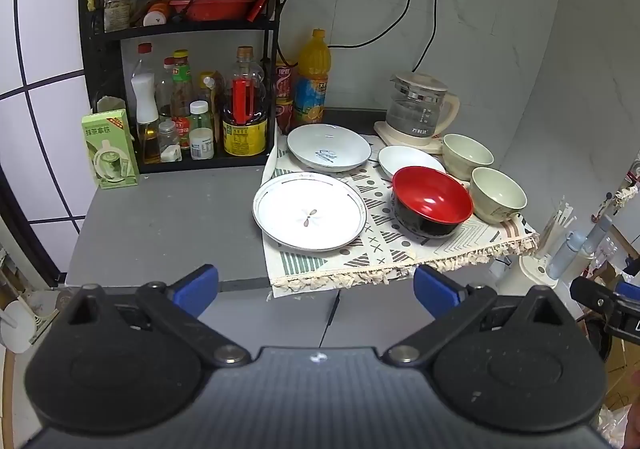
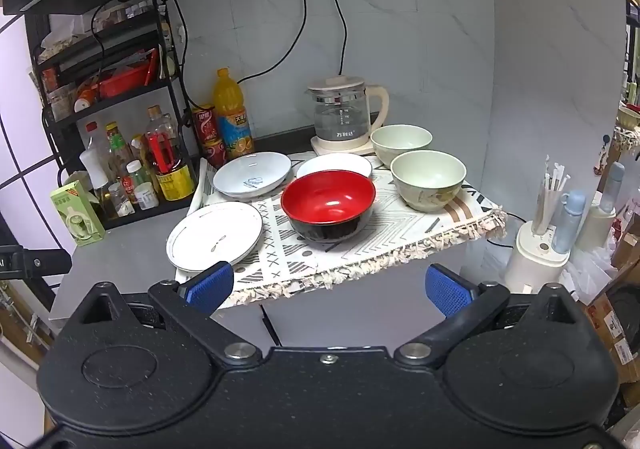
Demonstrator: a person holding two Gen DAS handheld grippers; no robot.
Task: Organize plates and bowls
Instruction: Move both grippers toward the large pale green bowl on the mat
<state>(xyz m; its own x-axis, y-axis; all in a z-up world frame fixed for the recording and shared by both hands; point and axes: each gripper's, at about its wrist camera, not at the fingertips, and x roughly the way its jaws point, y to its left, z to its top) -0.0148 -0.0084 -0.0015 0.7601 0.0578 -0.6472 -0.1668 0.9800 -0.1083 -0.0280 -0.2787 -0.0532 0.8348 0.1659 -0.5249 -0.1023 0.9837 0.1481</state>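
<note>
The left gripper fills the bottom of its view, black matte arms ending in blue ribbed pads spread fully wide with nothing between them. The right gripper stands the same, wide open and empty. Both hang before the front edge of the grey counter, short of every dish.

On the counter lies a woven cloth, printed with triangles and crosses and fringed at its edge. A flat round white plate with a thin dark rim line sits at the cloth's near left corner, half over the bare counter, nearest the left gripper. Behind it is a glossy pale-blue deep plate. A lacquered bowl, red inside and black outside, stands upright straight ahead of the right gripper. A small white dish lies just behind it, partly hidden. Two pale-green ceramic bowls stand mouth up on the right, near a glass kettle.
</note>
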